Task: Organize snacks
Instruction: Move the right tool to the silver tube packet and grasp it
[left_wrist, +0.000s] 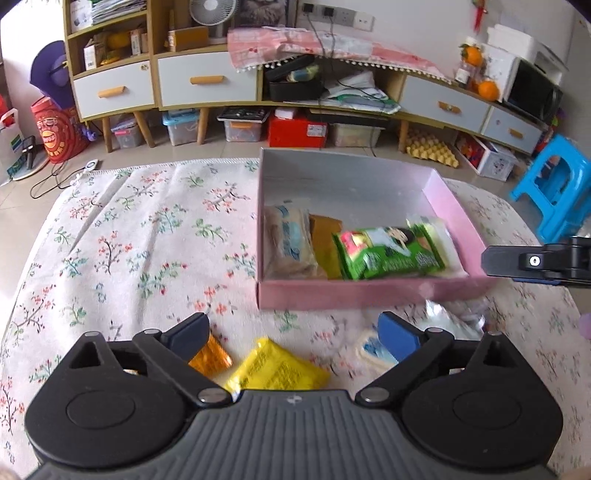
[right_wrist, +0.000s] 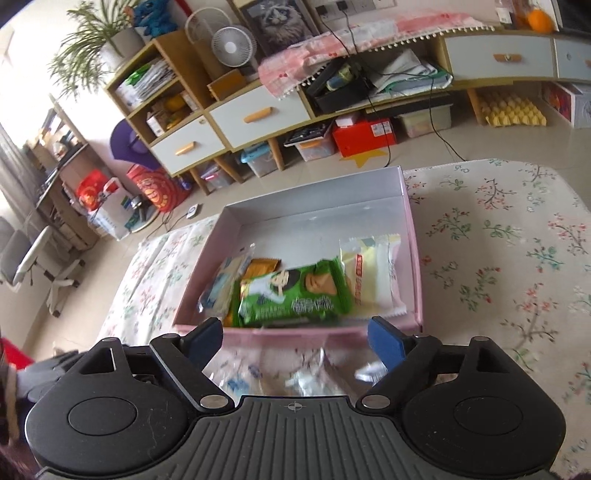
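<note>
The pink box (left_wrist: 369, 295) lies at 12 o'clock of both grippers, a green snack packet (right_wrist: 295, 291) inside. The left gripper (left_wrist: 293, 334) and the right gripper (right_wrist: 295, 338) stand wide open, holding nothing; a yellow packet (left_wrist: 275, 369) lies under the left.

Box (left_wrist: 369, 293) on tablecloth (left_wrist: 147, 240); four packets inside, at its near end. Three packets (left_wrist: 275, 371) lie before it.

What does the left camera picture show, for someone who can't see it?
A pink box on a flowery cloth holds a green snack pack and other packets. Nearer, the left gripper hangs with jaws open over a yellow packet.
</note>
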